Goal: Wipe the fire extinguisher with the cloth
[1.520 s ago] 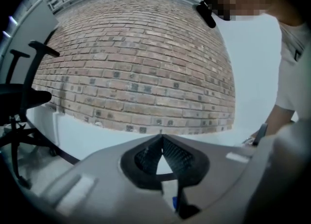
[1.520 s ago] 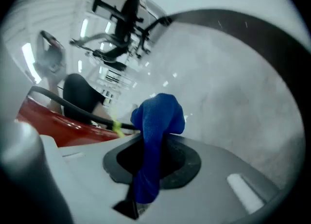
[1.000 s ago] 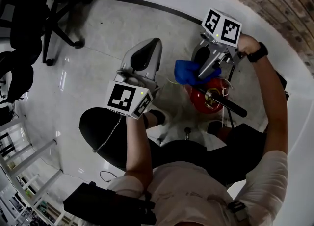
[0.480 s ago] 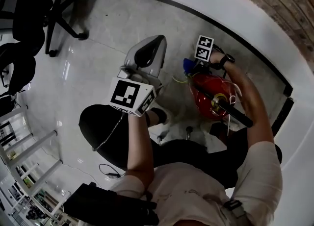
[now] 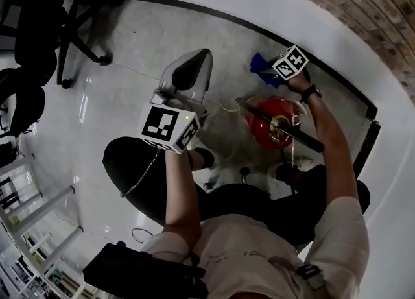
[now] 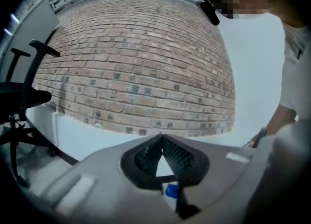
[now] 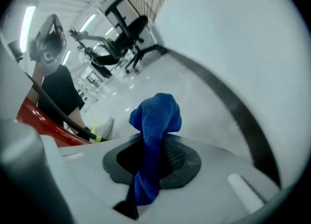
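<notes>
The red fire extinguisher [image 5: 269, 122] stands on the floor at the person's feet, a black hose [image 5: 292, 134] lying across its top. My right gripper [image 5: 272, 71] is beyond it, near the wall, shut on the blue cloth [image 5: 261, 65] and off the red body. In the right gripper view the cloth [image 7: 155, 121] bunches up out of my right gripper [image 7: 154, 143], and the extinguisher [image 7: 41, 121] shows at the left edge. My left gripper [image 5: 198, 61] hovers left of the extinguisher, shut and empty. In its own view the left gripper [image 6: 162, 138] faces a brick wall.
A black baseboard [image 5: 194, 9] curves along the white wall behind the extinguisher. Black office chairs [image 5: 45, 25] stand at the upper left. A black bag [image 5: 142, 272] lies by the person's legs, and metal shelving [image 5: 26, 213] sits at the lower left.
My right gripper has carried the cloth off the extinguisher's near side, up and away toward the wall. The left gripper has stayed nearly still.
</notes>
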Available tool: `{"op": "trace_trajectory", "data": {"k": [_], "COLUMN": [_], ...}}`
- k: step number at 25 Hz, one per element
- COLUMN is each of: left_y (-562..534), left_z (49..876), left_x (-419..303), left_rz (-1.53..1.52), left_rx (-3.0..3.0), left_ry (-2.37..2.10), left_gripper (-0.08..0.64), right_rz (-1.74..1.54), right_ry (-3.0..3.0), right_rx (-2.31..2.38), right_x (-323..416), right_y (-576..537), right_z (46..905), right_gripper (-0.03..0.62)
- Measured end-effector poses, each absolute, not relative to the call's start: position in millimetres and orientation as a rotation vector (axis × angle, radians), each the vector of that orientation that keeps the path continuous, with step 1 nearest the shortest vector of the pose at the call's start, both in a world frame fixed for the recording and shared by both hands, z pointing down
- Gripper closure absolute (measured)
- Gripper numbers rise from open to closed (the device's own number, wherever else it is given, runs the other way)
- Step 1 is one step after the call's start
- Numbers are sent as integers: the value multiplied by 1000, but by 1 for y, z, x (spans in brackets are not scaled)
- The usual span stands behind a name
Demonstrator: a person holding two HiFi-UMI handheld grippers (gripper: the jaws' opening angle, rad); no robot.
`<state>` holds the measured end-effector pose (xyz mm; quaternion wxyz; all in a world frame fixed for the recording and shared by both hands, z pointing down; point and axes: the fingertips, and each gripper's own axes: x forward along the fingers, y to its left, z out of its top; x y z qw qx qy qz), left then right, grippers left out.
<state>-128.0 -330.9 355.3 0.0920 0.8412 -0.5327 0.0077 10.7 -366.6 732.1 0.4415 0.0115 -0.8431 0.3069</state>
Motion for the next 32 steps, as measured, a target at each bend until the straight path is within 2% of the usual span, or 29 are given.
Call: {"op": "trace_trajectory", "data": {"k": [4,8,13,18,21,25,32], "left_y": [-316,-291,-228,-167,-123,-63,27], "left_z": [327,279,220,183,161,142,130], "left_x": [-119,-112,-97,-91,-87,-88,-81], "left_rz": [-41,-134,-218,-259,-294,-315,-290], "left_rx": [2581,2639,2700,2743,2770,2759,2782], "left_ry": [-1543,-1488,-1452,-1447,-1430,-1471,-1587], "left_gripper": [557,556,556,556,557,555,555], "right_rz": [611,482,54,-179,-228,-181,-114], "right_ry": [-2347,-2529,-2587,-2741,-2813,-2877,-2760], "right_rx": [391,717,1105,1300,1299,1243,1443], "right_x": [46,90,138,123,89,46,34], "right_y": [-426,-435,-369,-265,-189,-95,19], "right_z": [615,464,290,162,131,145,162], "right_gripper": [523,523,523,518,517,517,518]}}
